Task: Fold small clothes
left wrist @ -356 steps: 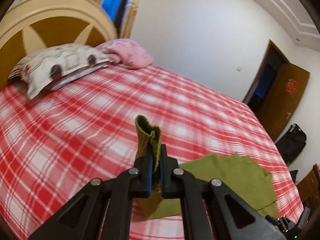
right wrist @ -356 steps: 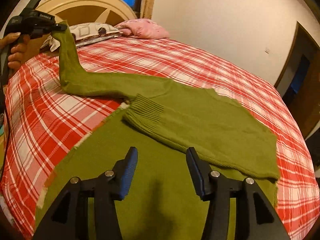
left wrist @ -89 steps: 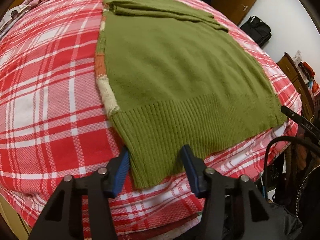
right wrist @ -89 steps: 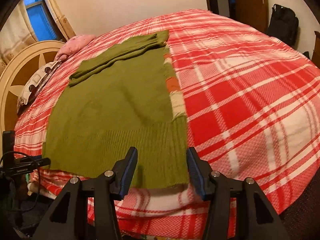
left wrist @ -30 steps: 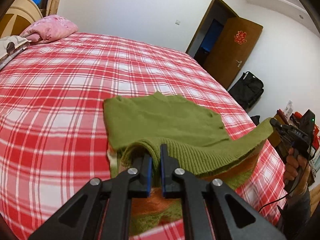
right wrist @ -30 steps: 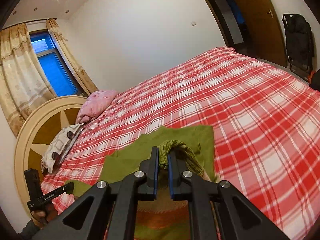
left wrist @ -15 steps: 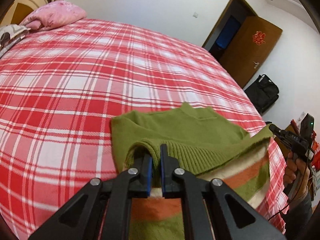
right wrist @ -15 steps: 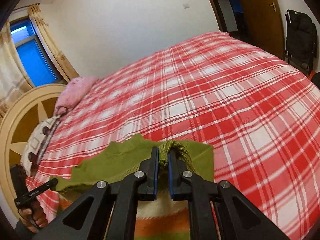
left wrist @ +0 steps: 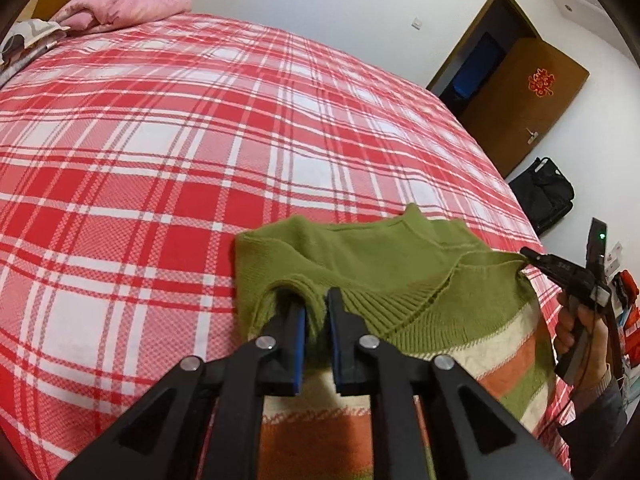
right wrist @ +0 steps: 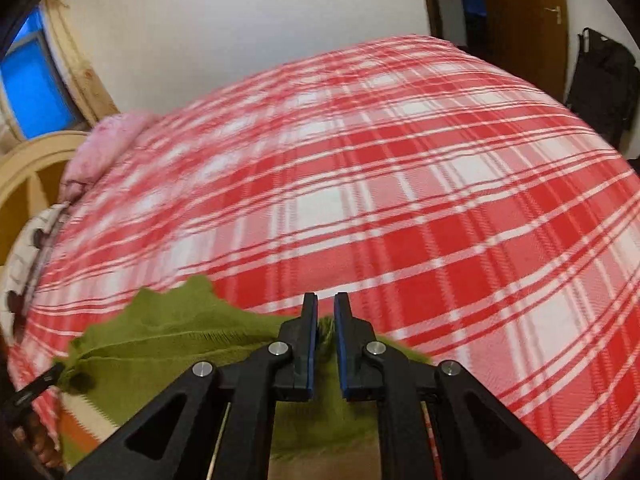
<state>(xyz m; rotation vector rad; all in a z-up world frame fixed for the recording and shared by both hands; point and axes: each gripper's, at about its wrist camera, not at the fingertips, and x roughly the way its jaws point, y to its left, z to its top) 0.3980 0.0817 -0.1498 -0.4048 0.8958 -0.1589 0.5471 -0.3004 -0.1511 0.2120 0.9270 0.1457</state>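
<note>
Garment: a green knitted sweater with cream and orange stripes (left wrist: 400, 280) lies folded over on itself near the foot edge of the bed, ribbed hem uppermost, its striped side showing under the raised fold.
Surface: a red-and-white plaid bedspread (left wrist: 200, 140) covers the whole bed; the sweater sits at its near side, well apart from the pillows.
Left gripper (left wrist: 316, 312): black arms with blue pads, pointing down at the sweater's left hem corner; its jaws are opening, a narrow gap between them, and the ribbed green edge is bunched in that gap.
Right gripper (right wrist: 326, 320): same build, over the sweater's opposite hem corner; its jaws are opening with a clear slit between the pads, green knit lying between and beneath them. The right wrist view is blurred, so whether the pads touch the cloth cannot be told there.
Person's hand (left wrist: 576, 324): wrapped around the right gripper's handle at the right edge of the left wrist view.
Pillows: a pink wrinkled pillow (left wrist: 128, 0) lies at the head of the bed.
Room: a brown wooden door (left wrist: 524, 104) stands open beyond the bed, with a black bag (left wrist: 544, 192) on the floor beside it.
</note>
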